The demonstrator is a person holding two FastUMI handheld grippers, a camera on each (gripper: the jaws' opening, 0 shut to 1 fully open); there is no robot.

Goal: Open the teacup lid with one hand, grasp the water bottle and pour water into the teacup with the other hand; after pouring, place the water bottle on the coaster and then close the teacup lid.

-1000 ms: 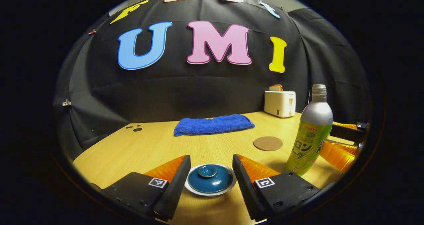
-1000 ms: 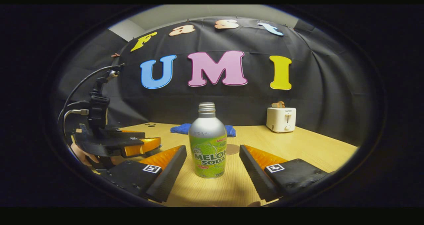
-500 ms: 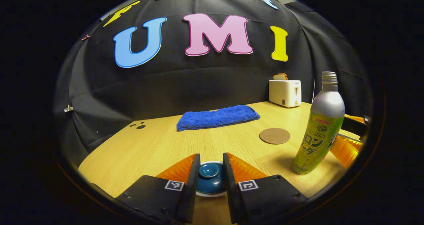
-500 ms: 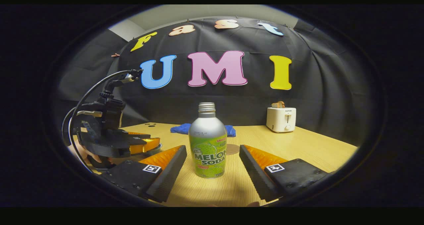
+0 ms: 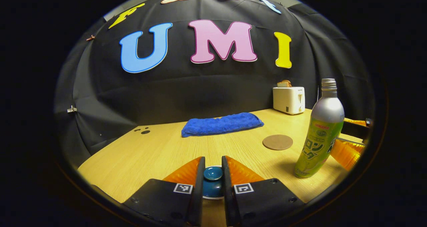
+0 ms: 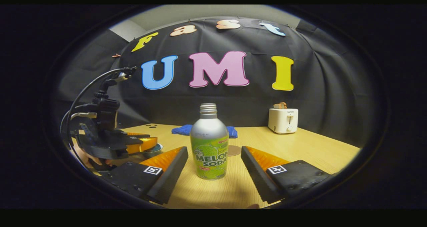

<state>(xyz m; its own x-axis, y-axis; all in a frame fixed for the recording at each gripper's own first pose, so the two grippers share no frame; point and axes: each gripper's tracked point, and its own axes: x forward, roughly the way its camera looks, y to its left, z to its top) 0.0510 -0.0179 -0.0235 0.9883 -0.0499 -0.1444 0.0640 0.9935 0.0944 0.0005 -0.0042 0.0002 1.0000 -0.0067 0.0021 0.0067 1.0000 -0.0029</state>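
Observation:
The dark blue teacup lid [image 5: 212, 183] sits low in the left gripper view, on a white-rimmed cup that is mostly hidden by the fingers. My left gripper [image 5: 212, 159] is shut on the lid's round knob [image 5: 212, 173], one finger pressing on each side. In the right gripper view the left gripper [image 6: 146, 143] shows at the left with a hand behind it. The silver and green water bottle [image 6: 209, 143] stands upright and uncapped between the fingers of my right gripper [image 6: 214, 148], which is open and apart from it. The bottle [image 5: 320, 133] stands beside the round brown coaster [image 5: 277, 142].
A folded blue towel [image 5: 222, 124] lies across the back of the wooden table [image 5: 160, 150]. A white toaster [image 5: 289, 99] with bread in it stands at the back right corner. The coaster [image 6: 234, 150] peeks out just behind the bottle.
The left gripper's fingers have closed in from wide open on either side of the lid until they pinch its knob. The right gripper and the bottle have not moved.

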